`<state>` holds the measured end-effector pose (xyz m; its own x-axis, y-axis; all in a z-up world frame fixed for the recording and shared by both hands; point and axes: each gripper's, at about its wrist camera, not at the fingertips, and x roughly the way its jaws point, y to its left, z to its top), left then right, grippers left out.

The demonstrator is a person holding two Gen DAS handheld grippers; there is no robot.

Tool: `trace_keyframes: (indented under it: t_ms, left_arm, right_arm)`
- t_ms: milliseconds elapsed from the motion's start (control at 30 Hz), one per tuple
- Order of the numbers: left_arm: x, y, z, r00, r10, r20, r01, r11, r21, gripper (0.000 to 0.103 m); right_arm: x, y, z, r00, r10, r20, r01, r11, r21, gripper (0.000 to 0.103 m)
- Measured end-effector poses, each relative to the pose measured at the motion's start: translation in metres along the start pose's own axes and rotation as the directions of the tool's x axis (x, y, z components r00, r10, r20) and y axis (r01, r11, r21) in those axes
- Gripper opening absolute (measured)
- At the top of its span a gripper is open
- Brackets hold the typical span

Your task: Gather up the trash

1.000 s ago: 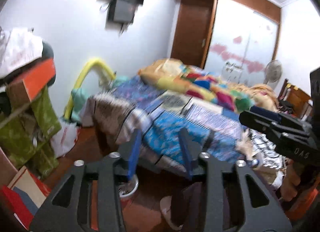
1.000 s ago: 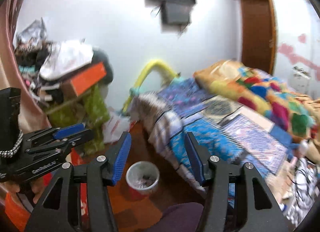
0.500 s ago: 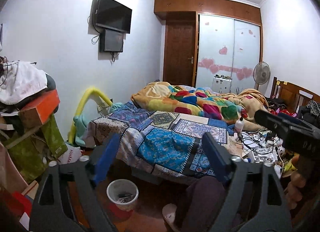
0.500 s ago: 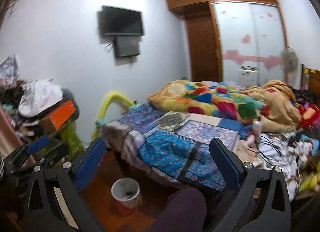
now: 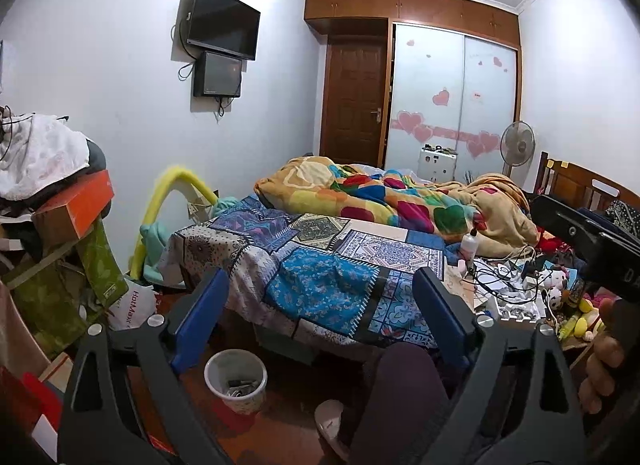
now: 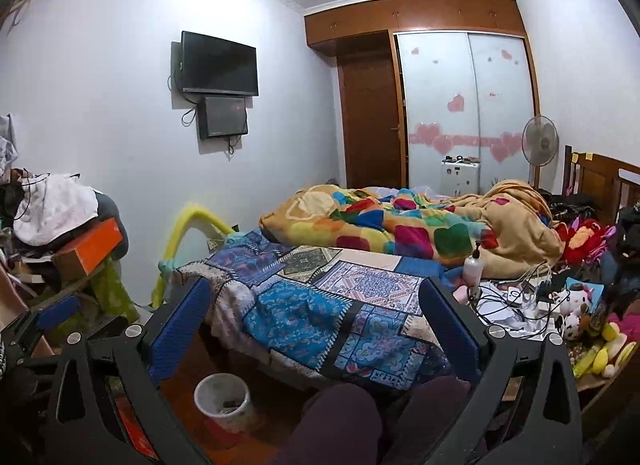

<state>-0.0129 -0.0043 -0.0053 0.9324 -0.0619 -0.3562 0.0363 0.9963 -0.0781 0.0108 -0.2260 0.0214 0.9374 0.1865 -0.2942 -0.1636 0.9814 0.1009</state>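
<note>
Cluttered bed (image 5: pixel 332 289) behind waste bin (image 5: pixel 236 379)

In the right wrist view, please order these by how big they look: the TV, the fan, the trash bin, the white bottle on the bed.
1. TV
2. Fan and trash bin: look alike; the bin is nearer, so no ranking.
3. Bottle

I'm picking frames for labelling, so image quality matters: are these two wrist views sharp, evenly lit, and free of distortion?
Left wrist view: sharp, strong fisheye bending of the wardrobe, ceiling light blown out at the top, dark corner vignetting. Right wrist view: equally sharp, the same barrel curve, ceiling glare along the top edge, the waste bin on the floor dimmer but readable.
</note>
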Motion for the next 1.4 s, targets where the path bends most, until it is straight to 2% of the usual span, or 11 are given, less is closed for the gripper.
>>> trace_keyframes:
  t_ms: [1400]
  left_arm:
    - [0.002, 0.008, -0.004, 1.0, 0.013, -0.005, -0.013, 0.999, -0.048, 0.097]
  right_arm:
    - [-0.005, 0.012, -0.002, 0.999, 0.037, -0.025, -0.038, 0.997, -0.07, 0.103]
